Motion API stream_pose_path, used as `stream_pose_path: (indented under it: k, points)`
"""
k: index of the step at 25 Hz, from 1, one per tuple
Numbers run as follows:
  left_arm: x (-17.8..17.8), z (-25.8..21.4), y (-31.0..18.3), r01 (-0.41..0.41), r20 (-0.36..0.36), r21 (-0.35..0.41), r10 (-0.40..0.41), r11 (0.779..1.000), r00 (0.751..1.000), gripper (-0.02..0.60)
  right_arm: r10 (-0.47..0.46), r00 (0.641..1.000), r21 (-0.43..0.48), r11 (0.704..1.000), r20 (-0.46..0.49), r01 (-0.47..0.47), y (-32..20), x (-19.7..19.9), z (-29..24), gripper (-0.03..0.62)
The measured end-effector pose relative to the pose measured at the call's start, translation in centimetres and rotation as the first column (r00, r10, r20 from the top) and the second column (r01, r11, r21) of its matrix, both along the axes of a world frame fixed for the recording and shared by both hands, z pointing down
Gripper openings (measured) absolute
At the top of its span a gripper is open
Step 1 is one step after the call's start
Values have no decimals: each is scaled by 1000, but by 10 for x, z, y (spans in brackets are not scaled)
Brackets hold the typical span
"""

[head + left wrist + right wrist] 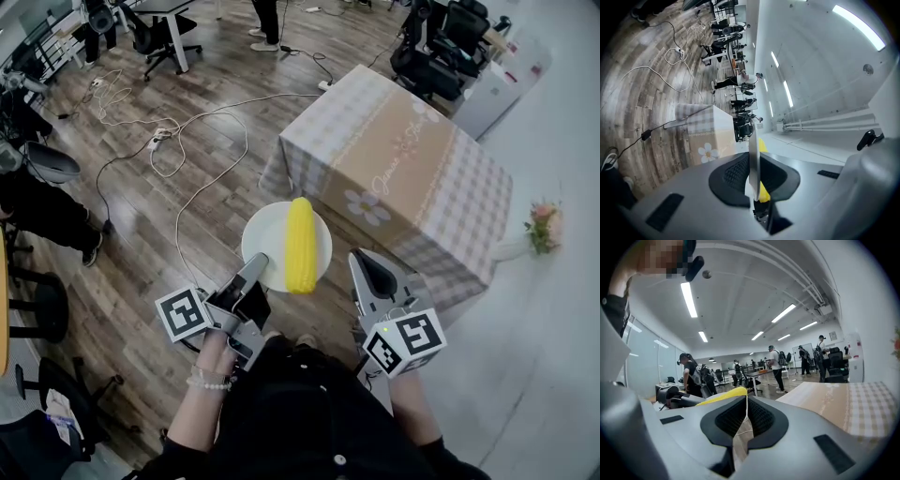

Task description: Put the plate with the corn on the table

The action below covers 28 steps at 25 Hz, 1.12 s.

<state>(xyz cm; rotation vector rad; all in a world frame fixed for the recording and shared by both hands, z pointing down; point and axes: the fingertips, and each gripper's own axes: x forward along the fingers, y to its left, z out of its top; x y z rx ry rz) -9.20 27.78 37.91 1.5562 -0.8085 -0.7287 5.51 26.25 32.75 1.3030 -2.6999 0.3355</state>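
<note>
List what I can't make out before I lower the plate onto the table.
Head view: the plate's near rim, under the left gripper.
Left gripper view: most of the corn, behind the edge-on plate.
Right gripper view: most of the corn, behind the right gripper's body.
Head view: the table's legs, under its cloth.

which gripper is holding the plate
The left gripper: its jaws clamp the round white plate carrying the yellow corn cob; the right gripper is shut on nothing.
</note>
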Motion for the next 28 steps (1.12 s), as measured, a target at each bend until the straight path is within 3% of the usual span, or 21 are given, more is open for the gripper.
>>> stream_pose_path:
  k: [5, 8, 10, 12, 28]
  points:
    - [-3, 2, 2, -3, 3, -4, 3, 1000, 1000, 43, 6, 990, -118, 993, 144, 11, -2, -5, 9, 44]
    - [-3, 3, 3, -7, -1, -7, 7, 1000, 1000, 43, 30, 959, -202, 979, 281, 29, -4, -8, 13, 48]
    - [-3, 3, 4, -11, -5, -6, 11, 1000, 1000, 43, 41, 936, -250, 967, 349, 51, -4, -11, 17, 129]
    - [-3, 3, 4, -15, -8, -4, 15, 1000, 1000, 43, 54, 919, -292, 954, 392, 68, -5, -15, 21, 136]
    - [-14, -4, -1, -45, -38, 13, 45, 999, 998, 44, 89, 896, -386, 917, 434, 96, -8, -44, 43, 155]
